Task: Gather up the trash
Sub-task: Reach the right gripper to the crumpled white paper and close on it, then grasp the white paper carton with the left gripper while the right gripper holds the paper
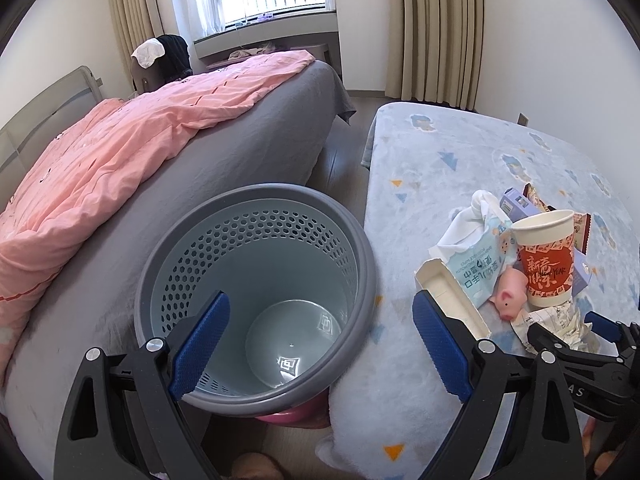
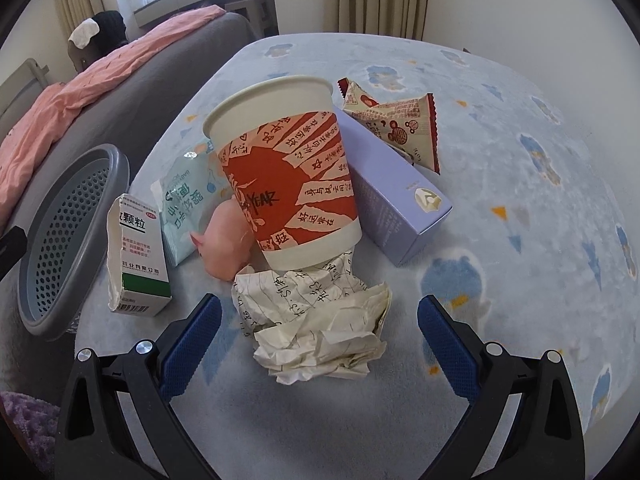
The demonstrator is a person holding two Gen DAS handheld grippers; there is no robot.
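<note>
My right claw (image 2: 319,328) hangs released around the crumpled, handwritten white paper ball (image 2: 316,332) near the blanket's front edge; next I clench, then lift it to the grey perforated plastic bin (image 1: 256,300).

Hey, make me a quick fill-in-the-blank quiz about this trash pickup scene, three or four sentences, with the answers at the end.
1. The gray perforated bin holds ____ pieces of trash so far.
2. The right claw is open around the crumpled ____.
3. The paper cup stands upright, and its printed band is ____ and white.
4. The pink toy beside the cup is shaped like a ____.

Answers: no; paper; red; pig
</note>
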